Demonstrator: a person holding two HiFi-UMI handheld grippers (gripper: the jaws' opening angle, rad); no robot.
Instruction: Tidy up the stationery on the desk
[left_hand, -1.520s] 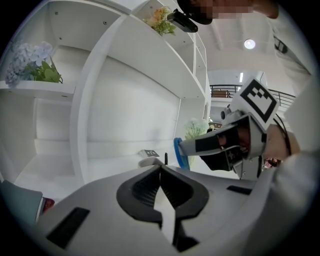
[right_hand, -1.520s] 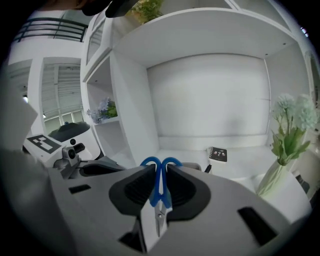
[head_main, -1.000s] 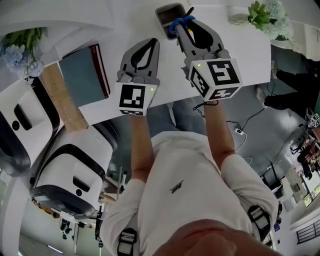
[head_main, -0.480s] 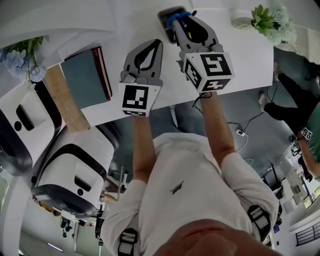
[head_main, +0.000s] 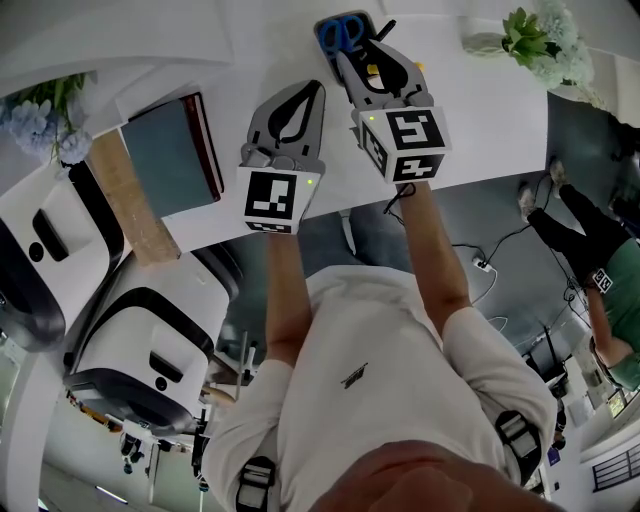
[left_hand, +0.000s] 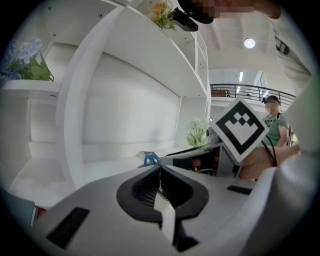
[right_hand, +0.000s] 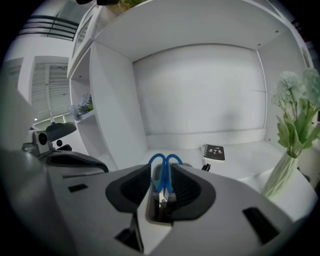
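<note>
Blue-handled scissors (head_main: 341, 30) stand handles-up in a grey pen holder (head_main: 322, 38) at the far edge of the white desk (head_main: 480, 110). My right gripper (head_main: 346, 57) reaches over the holder, shut on the scissors (right_hand: 162, 181). In the right gripper view the gripper (right_hand: 161, 169) holds them just below the handle rings, with the blades down inside the holder (right_hand: 159, 220). My left gripper (head_main: 314, 90) hovers beside it to the left, shut with nothing in it. In the left gripper view its jaws (left_hand: 160, 170) meet in a thin line, and the scissors (left_hand: 150, 160) show beyond them.
A dark teal notebook (head_main: 170, 150) with a red edge and a wooden strip (head_main: 125, 195) lie at the desk's left. A flower vase (head_main: 540, 35) stands at the right. A small black notebook (right_hand: 215, 152) lies in the shelf bay. White shelf walls (right_hand: 115, 115) enclose the back.
My right gripper has moved left and further away with the scissors, lowering their blades into the pen holder. The left gripper has hardly moved.
</note>
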